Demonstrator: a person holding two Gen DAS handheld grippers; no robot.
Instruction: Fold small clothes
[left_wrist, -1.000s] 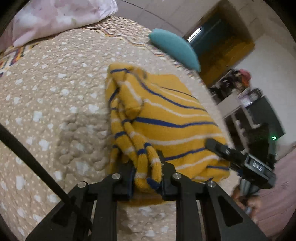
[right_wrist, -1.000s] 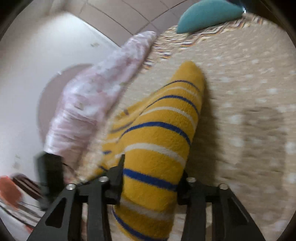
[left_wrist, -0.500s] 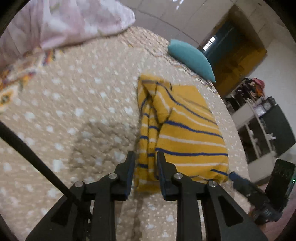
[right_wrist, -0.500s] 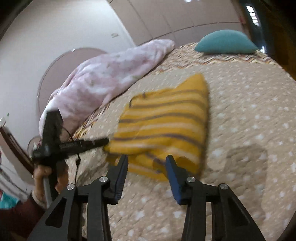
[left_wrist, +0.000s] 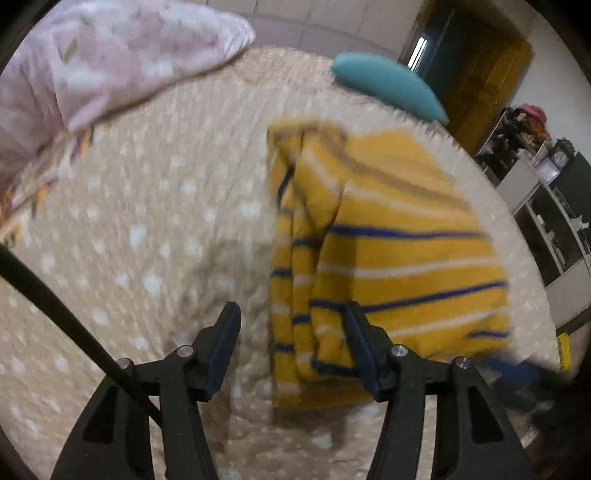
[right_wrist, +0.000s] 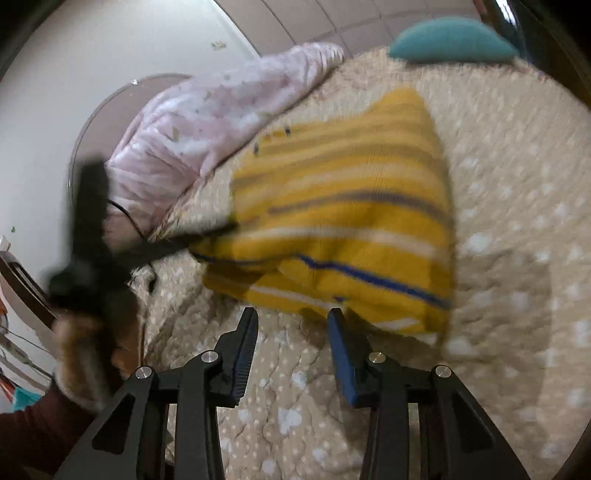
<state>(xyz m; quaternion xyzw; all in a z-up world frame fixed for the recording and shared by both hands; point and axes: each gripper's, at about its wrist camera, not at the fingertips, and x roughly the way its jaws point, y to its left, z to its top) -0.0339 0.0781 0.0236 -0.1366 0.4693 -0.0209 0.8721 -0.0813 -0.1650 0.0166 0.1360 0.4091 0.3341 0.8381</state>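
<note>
A small yellow knit garment (left_wrist: 388, 258) with blue and white stripes lies folded on the beige dotted bedspread (left_wrist: 129, 240). My left gripper (left_wrist: 291, 332) is open and empty, held above the garment's near left edge. In the right wrist view the same garment (right_wrist: 351, 221) lies just beyond my right gripper (right_wrist: 291, 332), which is open and empty above the bedspread (right_wrist: 517, 295). The left gripper (right_wrist: 207, 236) shows there, blurred, at the garment's left edge.
A pink floral quilt (left_wrist: 92, 62) is bunched at the head of the bed. A teal pillow (left_wrist: 388, 85) lies at the far edge. Shelves and furniture (left_wrist: 546, 206) stand beyond the bed's right side.
Both grippers have let go of the garment and opened. Both have pulled back from it, and the garment now lies flat on the bed.
</note>
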